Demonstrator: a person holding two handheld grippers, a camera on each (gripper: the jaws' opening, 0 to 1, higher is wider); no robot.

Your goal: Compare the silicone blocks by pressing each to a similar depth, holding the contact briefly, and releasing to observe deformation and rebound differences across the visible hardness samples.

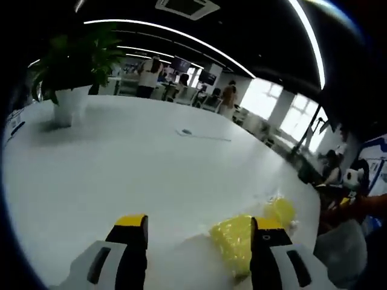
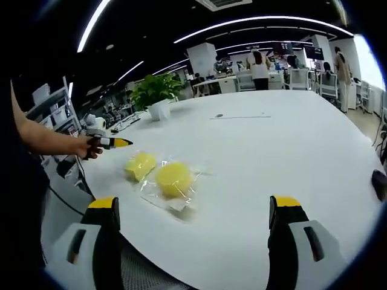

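Yellow silicone, two samples, each in a clear wrapper, on a large white table.

Left gripper view: my left gripper (image 1: pixel 199 238) rises from six o'clock, jaws spread wide, nothing between them, tips yellow over black. Square yellow block (image 1: pixel 233 241) lies at five o'clock, touching or partly behind the right-hand jaw; I cannot tell which. Round yellow block (image 1: pixel 279 211) sits just beyond it, toward four o'clock, near the table's edge. White table (image 1: pixel 139 169) fills the middle. Potted plant (image 1: pixel 72 66) in a white pot stands at ten o'clock. Thin cable (image 1: pixel 202 135) lies near centre, toward twelve o'clock.

Right gripper view: my right gripper (image 2: pixel 195 211) comes up from six o'clock, jaws wide apart and empty, above the table's near edge. Round yellow block (image 2: pixel 173 179) lies just left of centre; square yellow block (image 2: pixel 140 165) rests beside it toward nine o'clock, wrappers touching. My left gripper (image 2: pixel 115 143) shows at nine o'clock, held in my hand (image 2: pixel 84 147), its tip near the square block but apart from it. Potted plant (image 2: pixel 156 93) stands at eleven o'clock.
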